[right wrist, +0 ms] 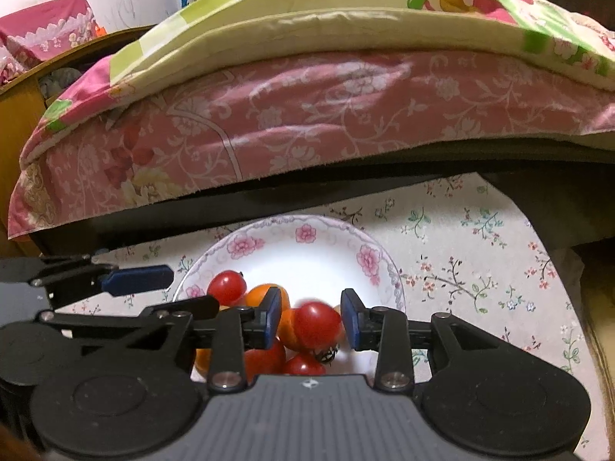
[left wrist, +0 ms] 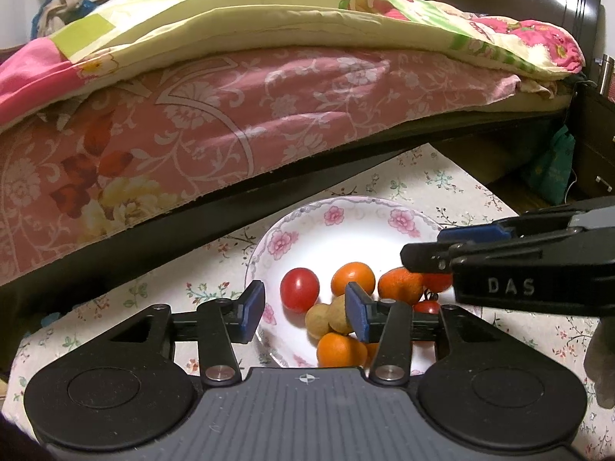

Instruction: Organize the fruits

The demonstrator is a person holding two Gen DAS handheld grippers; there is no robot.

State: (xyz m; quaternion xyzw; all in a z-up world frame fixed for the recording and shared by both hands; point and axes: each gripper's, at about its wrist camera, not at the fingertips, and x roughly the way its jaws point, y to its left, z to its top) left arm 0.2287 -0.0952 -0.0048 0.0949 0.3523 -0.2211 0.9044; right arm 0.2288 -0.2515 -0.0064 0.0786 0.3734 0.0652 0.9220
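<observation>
A white plate with a pink flower rim sits on a floral cloth and holds red tomatoes, small oranges and tan round fruits. My left gripper is open and empty above the plate's near left side. My right gripper is open over the plate; a blurred red tomato lies between its pads, touching neither. The right gripper also shows in the left wrist view, and the left gripper's blue pad in the right wrist view.
A bed with a pink floral sheet and yellow-green quilt runs along the far side of the cloth. A dark cabinet and a green bag stand at the right.
</observation>
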